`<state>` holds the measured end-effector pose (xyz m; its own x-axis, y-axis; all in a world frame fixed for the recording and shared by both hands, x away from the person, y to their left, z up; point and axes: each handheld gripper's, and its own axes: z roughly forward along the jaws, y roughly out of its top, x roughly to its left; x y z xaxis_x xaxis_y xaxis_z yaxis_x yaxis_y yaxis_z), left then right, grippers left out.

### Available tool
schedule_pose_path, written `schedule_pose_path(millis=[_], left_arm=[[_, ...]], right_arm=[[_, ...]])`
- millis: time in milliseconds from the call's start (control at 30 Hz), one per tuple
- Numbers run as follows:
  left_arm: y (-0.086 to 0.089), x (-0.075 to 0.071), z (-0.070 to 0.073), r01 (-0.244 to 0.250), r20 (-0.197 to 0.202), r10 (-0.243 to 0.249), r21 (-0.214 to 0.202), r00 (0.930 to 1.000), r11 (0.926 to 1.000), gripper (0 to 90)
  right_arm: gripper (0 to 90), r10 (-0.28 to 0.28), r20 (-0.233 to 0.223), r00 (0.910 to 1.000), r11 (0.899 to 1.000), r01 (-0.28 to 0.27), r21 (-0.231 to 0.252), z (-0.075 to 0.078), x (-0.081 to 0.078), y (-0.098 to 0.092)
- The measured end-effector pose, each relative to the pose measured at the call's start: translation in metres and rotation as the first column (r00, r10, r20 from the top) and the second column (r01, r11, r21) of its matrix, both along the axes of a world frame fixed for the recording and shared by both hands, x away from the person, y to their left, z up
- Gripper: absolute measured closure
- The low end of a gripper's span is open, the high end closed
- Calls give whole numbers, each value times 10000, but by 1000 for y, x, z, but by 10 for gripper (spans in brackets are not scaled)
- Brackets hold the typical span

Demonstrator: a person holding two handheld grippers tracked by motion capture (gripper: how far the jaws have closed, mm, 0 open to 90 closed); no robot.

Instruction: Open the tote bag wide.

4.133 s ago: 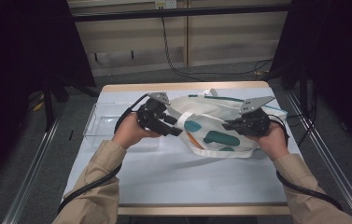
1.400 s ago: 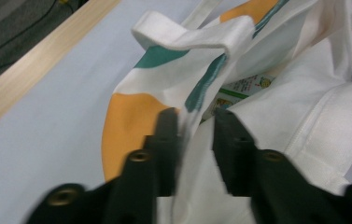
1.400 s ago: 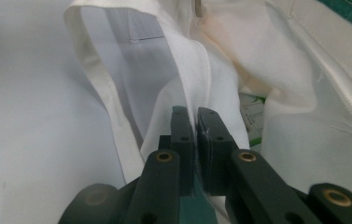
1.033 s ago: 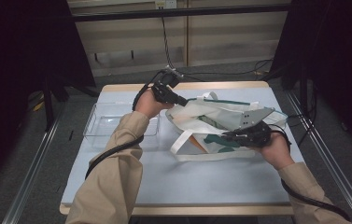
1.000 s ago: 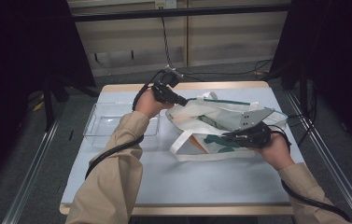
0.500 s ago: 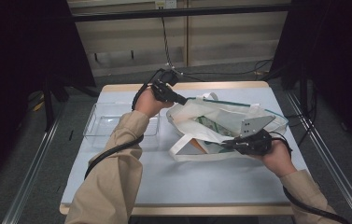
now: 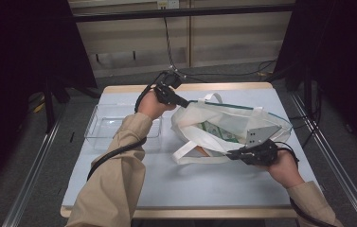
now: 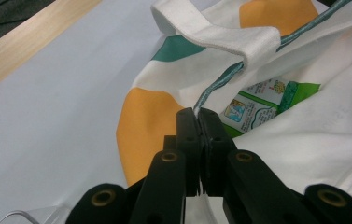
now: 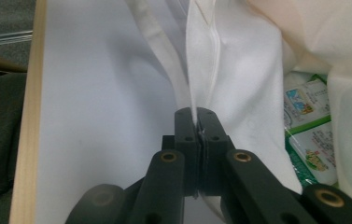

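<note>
A white tote bag with orange and teal patches lies on the table, its mouth held apart. My left gripper is shut on the bag's far rim, raised above the table; in the left gripper view the gripper pinches the teal-edged hem of the bag. My right gripper is shut on the near rim, low over the table; in the right gripper view the gripper clamps a fold of the bag. A green-and-white packet lies inside.
A clear plastic tray stands at the left of the table, beside my left forearm. The pale blue table top has a wooden edge close to my right gripper. Black frame rails run along both sides.
My right gripper has drawn the bag's near rim toward the table's front edge and a little lower, which widened the bag's mouth. The left gripper has kept its place.
</note>
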<state>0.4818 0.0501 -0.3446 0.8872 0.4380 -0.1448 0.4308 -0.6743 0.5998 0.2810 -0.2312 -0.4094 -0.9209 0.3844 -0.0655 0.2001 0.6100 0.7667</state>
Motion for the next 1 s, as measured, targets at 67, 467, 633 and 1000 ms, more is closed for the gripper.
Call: schedule_pose_path(millis=[67,467,633,1000], left_arm=[[0,1,0,15,-17,-15,17,10000,10000,885],[4,0,-6,-81,-256,76,-176,9996,9998,885],[5,-5,-4,77,-381,-82,-133,9992,9999,883],[9,-12,-4,145,-251,-148,-155,9996,9998,883]], right_arm=[[885,42,-14,10000,10000,-42,10,-1,-2,0],[881,155,-89,9998,9998,-154,114,-2,-9,-3],[811,-324,-295,9990,9983,338,474,-3,-7,-3],[559,-1201,-458,9917,9845,1249,1230,6,0,-2]])
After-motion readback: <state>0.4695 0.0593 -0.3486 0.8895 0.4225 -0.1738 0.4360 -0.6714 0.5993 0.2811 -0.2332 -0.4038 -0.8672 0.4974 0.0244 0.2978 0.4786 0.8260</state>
